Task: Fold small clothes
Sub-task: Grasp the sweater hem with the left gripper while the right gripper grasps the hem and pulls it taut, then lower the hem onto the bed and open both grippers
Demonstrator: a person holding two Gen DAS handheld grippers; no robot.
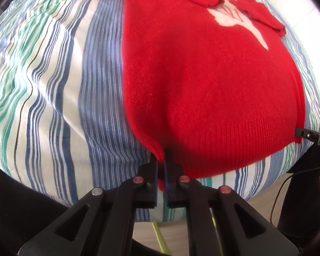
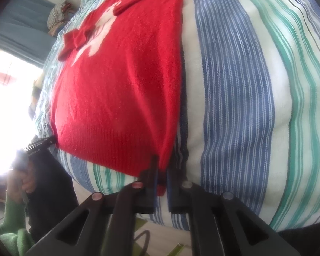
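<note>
A small red knit sweater [image 1: 202, 81] with a white design lies front-up on a striped bedcover [image 1: 53, 74], its sleeves folded across the chest. My left gripper [image 1: 161, 160] is shut on the sweater's lower left hem corner. In the right wrist view the sweater [image 2: 117, 85] fills the left half, and my right gripper [image 2: 162, 166] is shut on its lower right hem corner. The right gripper also shows in the left wrist view [image 1: 309, 136] at the hem's far corner, and the left gripper shows in the right wrist view [image 2: 40, 144].
The striped bedcover [image 2: 245, 85] spreads wide on both sides of the sweater. The bed's near edge runs just under both grippers, with floor below. A bundle of cloth [image 2: 57, 15] sits beyond the bed. A hand in a green sleeve [image 2: 12, 209] is at the left.
</note>
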